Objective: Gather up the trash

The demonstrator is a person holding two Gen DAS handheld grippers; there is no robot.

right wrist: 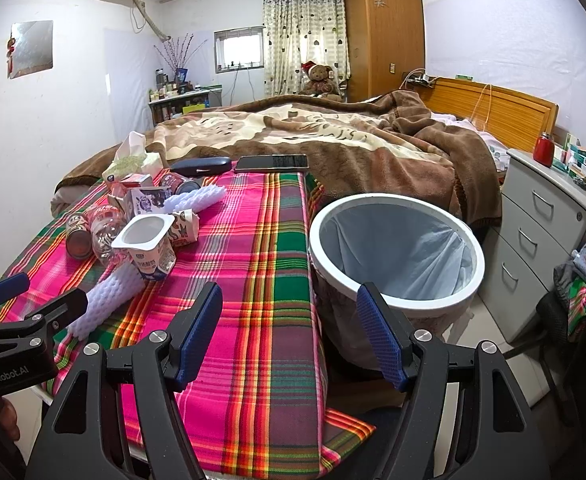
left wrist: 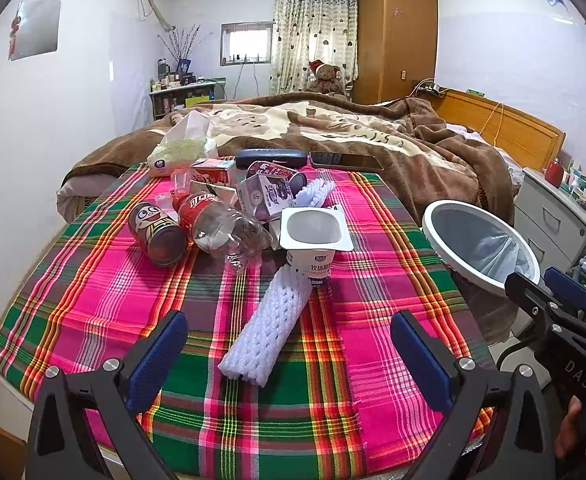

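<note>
Both claws are held released and empty: the left claw (left wrist: 289, 356) hangs low over the near part of the table (left wrist: 373, 320), and the right claw (right wrist: 289, 336) hovers over the table's right edge, just before the bin (right wrist: 397, 304). The nearest piece of trash, a white foam net sleeve (left wrist: 265, 328), lies straight ahead of the left claw, roughly between its spread jaws and just beyond them. Its long axis runs diagonally, the near end pointing toward the claw and slightly left, the far end pointing away and to the right, where it appears to touch the base of the upright yogurt cup (left wrist: 315, 240). If the sleeve is pinched and drawn back without being lifted clear, the cup could be dragged or tipped (whether it is quite empty cannot be told). A grip squared across the sleeve's width is judged safer than one along its length, since soft foam may fold and slip out. Farther ahead and to the left, a crushed cola bottle (left wrist: 221, 228) and a can (left wrist: 159, 234) lie on their sides and could roll if nudged. At the far table edge, a phone (left wrist: 347, 161) and a dark case (left wrist: 271, 157) might be mistaken for trash.
</note>
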